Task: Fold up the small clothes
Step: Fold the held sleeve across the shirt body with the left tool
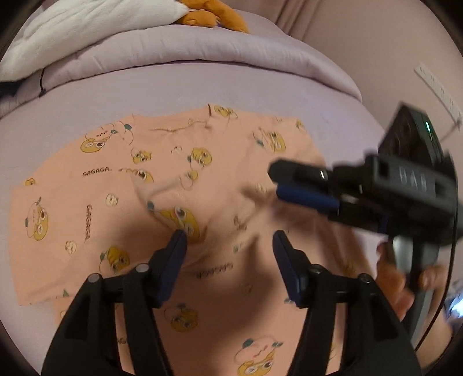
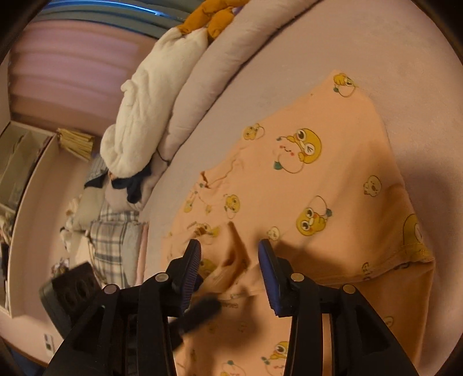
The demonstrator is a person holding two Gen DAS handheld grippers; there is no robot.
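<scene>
A small peach garment [image 1: 162, 185] printed with yellow cartoon faces lies spread on the lilac bed sheet [image 1: 260, 92]. It also fills the right wrist view [image 2: 332, 188], partly folded with a raised crease near the middle. My left gripper [image 1: 228, 237] is open just above the cloth, holding nothing. My right gripper [image 2: 228, 245] is open over a bunched fold of the garment. In the left wrist view the right gripper [image 1: 289, 185] shows blurred at the right, above the cloth. The left gripper [image 2: 199, 312] shows blurred at the lower left of the right wrist view.
A rolled lilac duvet [image 1: 202, 43], a white plush blanket [image 2: 150, 95] and an orange soft toy [image 1: 214, 14] lie along the far side of the bed. Checked and dark clothes [image 2: 115, 240] lie heaped beside the bed edge. A wall [image 1: 376, 34] stands to the right.
</scene>
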